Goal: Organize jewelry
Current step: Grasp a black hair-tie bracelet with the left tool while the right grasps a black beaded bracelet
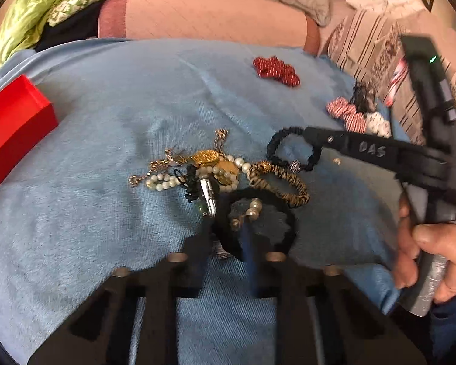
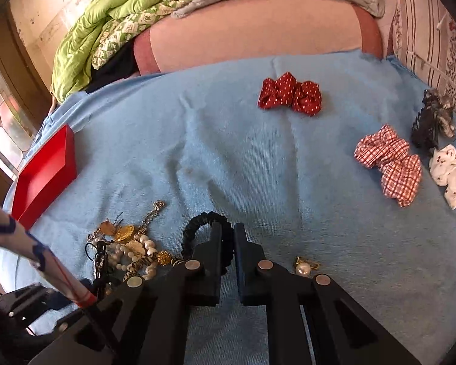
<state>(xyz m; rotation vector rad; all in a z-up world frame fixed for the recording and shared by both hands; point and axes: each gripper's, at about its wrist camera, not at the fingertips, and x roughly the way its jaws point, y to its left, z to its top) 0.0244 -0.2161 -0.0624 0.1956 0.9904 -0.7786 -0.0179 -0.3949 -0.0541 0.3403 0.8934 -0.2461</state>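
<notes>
A blue cloth (image 2: pixel 258 158) covers the surface, and the jewelry lies in a tangled pile (image 1: pixel 197 170) near the centre of the left wrist view and at the lower left of the right wrist view: pearl strands, gold pieces, a chain and a striped gold-and-black band (image 1: pixel 284 182). The right gripper (image 2: pixel 228 234) rises from the bottom centre of its own view with its two fingers drawn together on a black braided hair tie (image 2: pixel 197 228), the loop of which curves out to the left of the fingertips; in the left wrist view the same gripper reaches in from the right edge, held by a hand (image 1: pixel 431 243) at the lower right, with the tie hanging off its tip just right of the pile. The left gripper (image 1: pixel 228 243) comes up from the bottom centre of its view, blurred, its fingers nearly closed around the rim of a wide black band (image 1: pixel 258 222) that lies just below the pile with pearl earrings inside its ring. A single pearl earring (image 2: pixel 304 269) lies beside the right gripper's fingers. A red box (image 2: pixel 45 176) sits open at the left edge. Further back, a red dotted scrunchie (image 2: pixel 290 95) lies upper centre, while a red checked scrunchie (image 2: pixel 389 167), a white one (image 2: pixel 450 176) and a dark hair claw (image 2: pixel 431 121) cluster at the right.
</notes>
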